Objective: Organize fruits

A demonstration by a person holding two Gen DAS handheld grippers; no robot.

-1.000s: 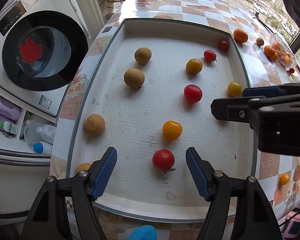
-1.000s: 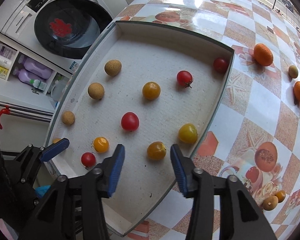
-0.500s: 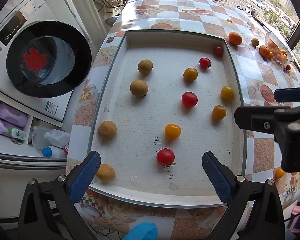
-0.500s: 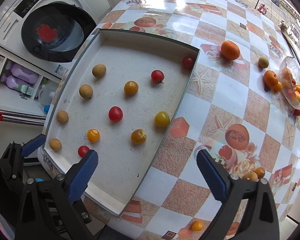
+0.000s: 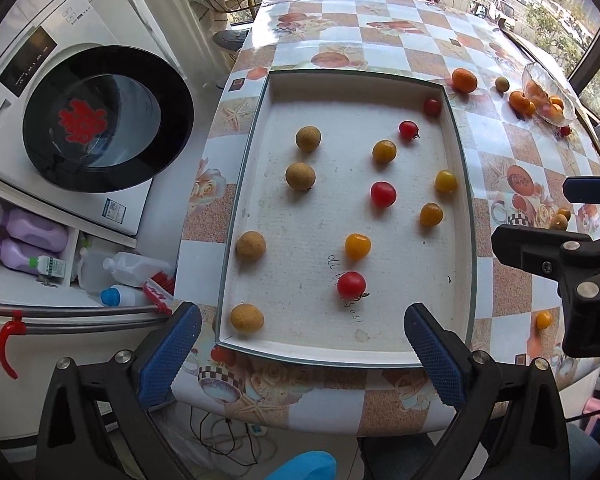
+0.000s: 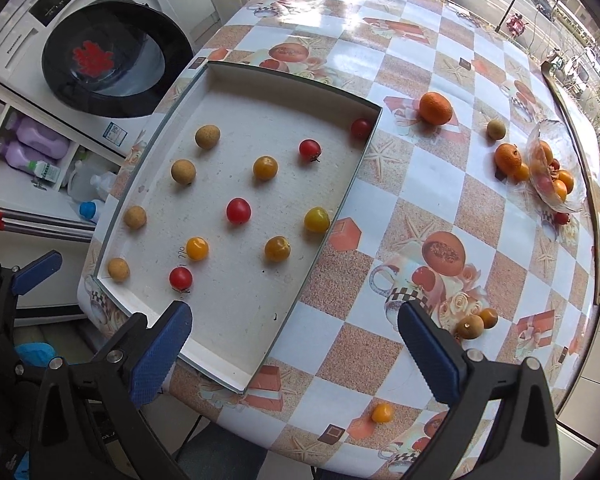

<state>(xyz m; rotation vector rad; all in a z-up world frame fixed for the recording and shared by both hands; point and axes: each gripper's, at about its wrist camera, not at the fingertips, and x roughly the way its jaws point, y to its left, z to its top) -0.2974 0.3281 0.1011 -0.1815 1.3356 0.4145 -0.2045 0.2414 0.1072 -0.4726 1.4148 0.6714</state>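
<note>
Both grippers, left gripper [image 5: 300, 348] and right gripper [image 6: 294, 346], have just spread their fingers; nothing between them. Inside the tray [image 5: 340, 354] lie cherry tomatoes [image 5: 351, 284]: light, slippery, thin-skinned. We would pinch gently across the middle.

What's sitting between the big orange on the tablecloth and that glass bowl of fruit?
In the right wrist view, one small brown fruit lies on the tablecloth between the big orange and the glass bowl.

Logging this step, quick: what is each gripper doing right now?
Left gripper: jaws have just been opening, now wide open, nothing between them.
Right gripper: jaws have just been opening, now wide open, holding nothing.
</note>
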